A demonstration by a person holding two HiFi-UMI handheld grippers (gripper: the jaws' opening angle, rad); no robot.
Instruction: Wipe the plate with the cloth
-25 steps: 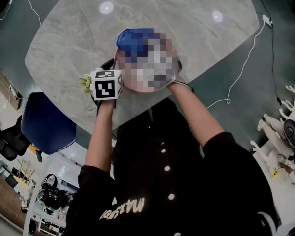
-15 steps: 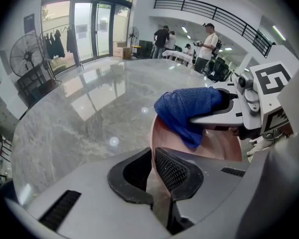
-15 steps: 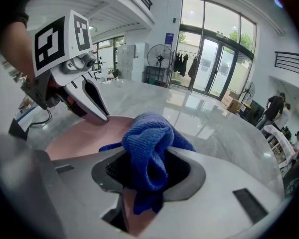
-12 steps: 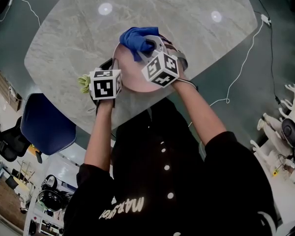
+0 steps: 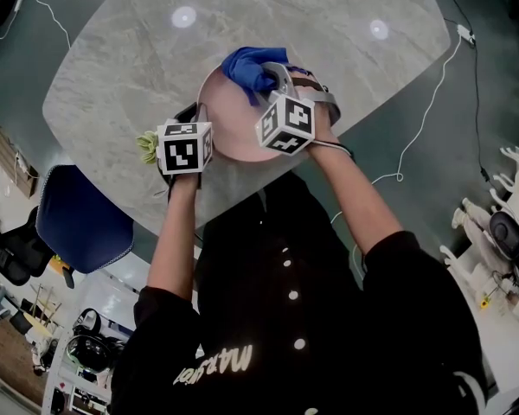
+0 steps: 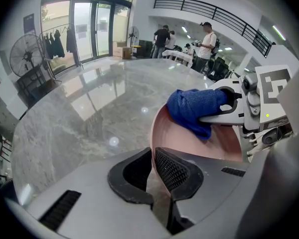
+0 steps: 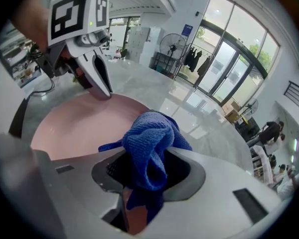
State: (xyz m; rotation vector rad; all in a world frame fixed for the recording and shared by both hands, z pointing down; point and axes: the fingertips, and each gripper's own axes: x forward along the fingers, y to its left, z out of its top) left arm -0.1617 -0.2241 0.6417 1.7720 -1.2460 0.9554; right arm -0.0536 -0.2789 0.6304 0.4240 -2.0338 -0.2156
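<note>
Pinching the plate [image 6: 199,146] by its near rim, the left hand-held gripper [image 6: 153,171] braces it. The right hand-held gripper [image 7: 147,172], clamped on the cloth [image 7: 149,143], works just beyond. Hard sideways pressure could wrench the rim free, skidding the plate across the tabletop [image 5: 121,67].

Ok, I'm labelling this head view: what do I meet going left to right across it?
Dark blue padded chair → left hand-held gripper → crumpled blue cloth → thin white cable. The round pink plate and right hand-held gripper overlap the cloth, so they are omitted.
</note>
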